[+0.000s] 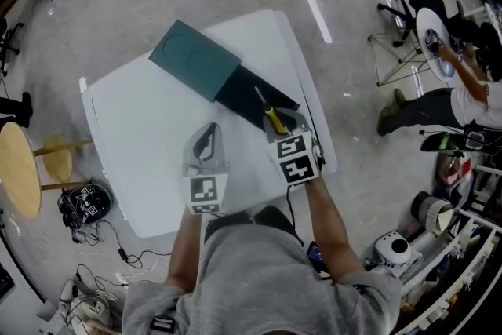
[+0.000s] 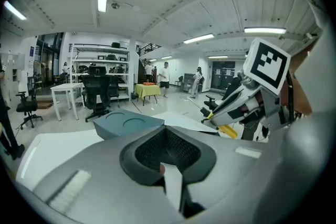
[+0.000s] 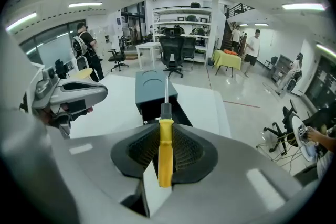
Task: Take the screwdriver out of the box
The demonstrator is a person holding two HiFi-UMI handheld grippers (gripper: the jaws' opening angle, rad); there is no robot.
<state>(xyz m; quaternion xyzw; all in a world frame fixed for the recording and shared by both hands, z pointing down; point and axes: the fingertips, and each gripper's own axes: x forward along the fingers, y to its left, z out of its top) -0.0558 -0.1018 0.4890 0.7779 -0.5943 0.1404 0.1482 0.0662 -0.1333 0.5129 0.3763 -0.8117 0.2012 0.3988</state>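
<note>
White worktop (image 1: 141, 129): right gripper (image 1: 280, 124) fingers clamp the yellow-handled screwdriver (image 3: 165, 149), open box (image 1: 245, 92) at twelve o'clock, left gripper (image 1: 206, 143) fingers closed and empty; advise lifting the shaft well clear of the box edge.

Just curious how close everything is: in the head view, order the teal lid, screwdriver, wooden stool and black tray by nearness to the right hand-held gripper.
1. Screwdriver: clamped in the right hand-held gripper.
2. Black tray: just beyond its tip.
3. Teal lid: farther up-left, on the table.
4. Wooden stool: far left, beside the table.
</note>
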